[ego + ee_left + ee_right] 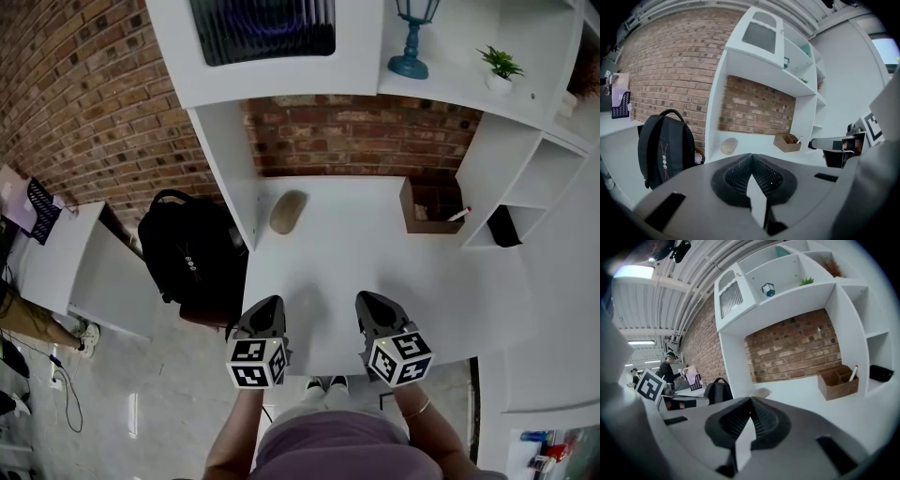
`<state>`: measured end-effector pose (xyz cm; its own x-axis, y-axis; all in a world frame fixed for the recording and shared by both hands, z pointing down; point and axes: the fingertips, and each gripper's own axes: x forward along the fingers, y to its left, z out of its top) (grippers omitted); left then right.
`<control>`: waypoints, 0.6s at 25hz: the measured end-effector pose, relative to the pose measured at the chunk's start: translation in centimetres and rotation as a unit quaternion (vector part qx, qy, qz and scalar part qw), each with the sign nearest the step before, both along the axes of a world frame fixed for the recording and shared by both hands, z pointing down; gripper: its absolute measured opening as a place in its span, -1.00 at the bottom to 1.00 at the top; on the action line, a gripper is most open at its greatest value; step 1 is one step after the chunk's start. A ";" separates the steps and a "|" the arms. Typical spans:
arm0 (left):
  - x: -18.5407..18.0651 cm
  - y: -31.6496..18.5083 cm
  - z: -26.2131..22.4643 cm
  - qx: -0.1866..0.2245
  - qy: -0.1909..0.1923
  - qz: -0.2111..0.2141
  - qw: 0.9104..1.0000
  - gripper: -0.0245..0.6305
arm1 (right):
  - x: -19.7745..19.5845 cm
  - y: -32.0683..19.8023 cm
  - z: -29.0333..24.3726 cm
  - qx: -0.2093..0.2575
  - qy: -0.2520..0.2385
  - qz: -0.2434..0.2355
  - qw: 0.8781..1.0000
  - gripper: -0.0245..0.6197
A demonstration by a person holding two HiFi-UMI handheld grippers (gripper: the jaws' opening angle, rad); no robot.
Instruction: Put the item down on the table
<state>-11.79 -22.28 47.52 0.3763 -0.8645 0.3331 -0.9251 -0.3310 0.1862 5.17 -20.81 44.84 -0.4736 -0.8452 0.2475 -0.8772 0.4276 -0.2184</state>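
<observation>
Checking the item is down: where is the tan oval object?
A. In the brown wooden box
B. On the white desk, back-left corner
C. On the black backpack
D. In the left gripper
B: the tan oval object rests on the white desk at its back-left corner, with nothing holding it.

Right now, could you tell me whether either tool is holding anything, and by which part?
Nothing is held: the left tool and right tool are both shut and empty. The tan item lies apart.
</observation>
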 end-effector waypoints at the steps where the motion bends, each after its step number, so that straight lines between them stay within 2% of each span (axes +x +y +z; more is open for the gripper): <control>1: 0.0 0.0 0.0 -0.002 0.001 -0.001 1.000 -0.93 | 0.1 0.1 -0.1 0.001 0.001 0.000 1.000 -0.94; 15: 0.3 -0.2 -0.8 0.003 0.012 -0.005 1.000 -0.93 | 0.7 0.6 -0.3 0.005 0.002 0.005 1.000 -0.94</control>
